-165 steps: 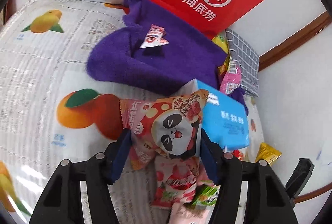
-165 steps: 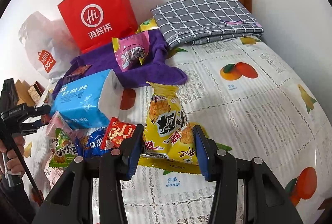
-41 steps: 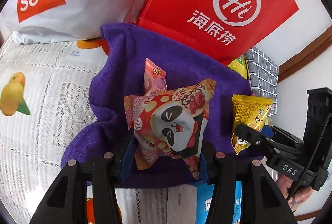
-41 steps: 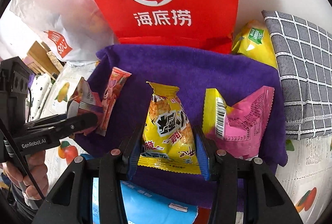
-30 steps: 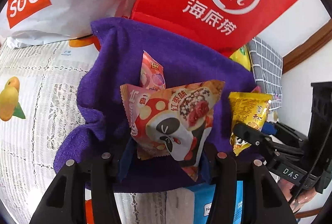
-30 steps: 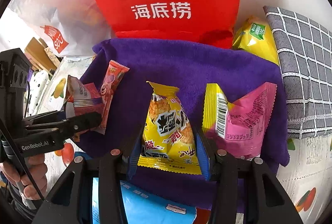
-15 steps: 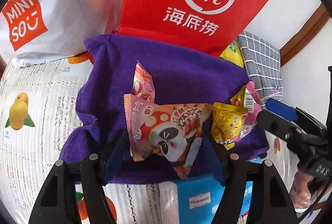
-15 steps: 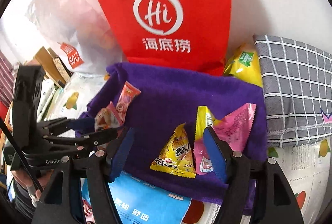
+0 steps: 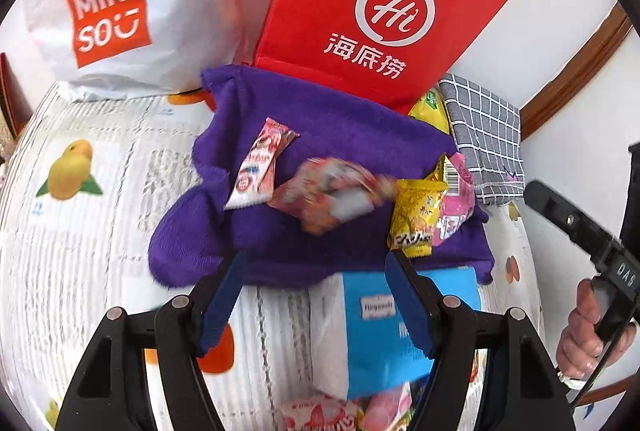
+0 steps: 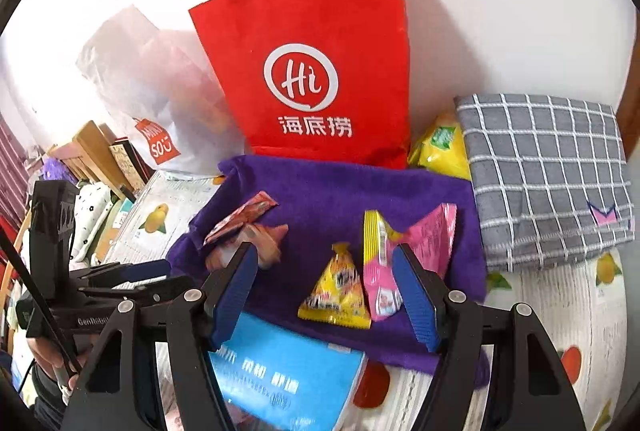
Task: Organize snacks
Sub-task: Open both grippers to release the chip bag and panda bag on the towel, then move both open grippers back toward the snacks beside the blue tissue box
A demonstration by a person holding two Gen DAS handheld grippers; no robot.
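A purple towel (image 9: 320,119) (image 10: 340,191) lies in front of the red paper bag. On it lie a pink-white bar packet (image 9: 260,163) (image 10: 240,219), the panda snack bag (image 9: 332,195) (image 10: 260,243), blurred, a yellow corn snack bag (image 9: 416,219) (image 10: 336,291) and a pink packet (image 9: 456,195) (image 10: 400,259). My left gripper (image 9: 316,295) is open and empty, just short of the towel's near edge. My right gripper (image 10: 324,291) is open and empty, with the yellow bag lying between and beyond its fingers.
A red paper bag (image 9: 376,11) (image 10: 312,71) and a white Miniso bag (image 9: 120,19) stand against the wall. A blue tissue pack (image 9: 384,327) (image 10: 288,375) lies near the towel's front. A grey checked cloth (image 10: 548,171) lies right. More snacks (image 9: 320,415) lie near me.
Both grippers have opened and pulled back. The panda bag and the yellow bag, held a second ago, now lie on the purple towel.
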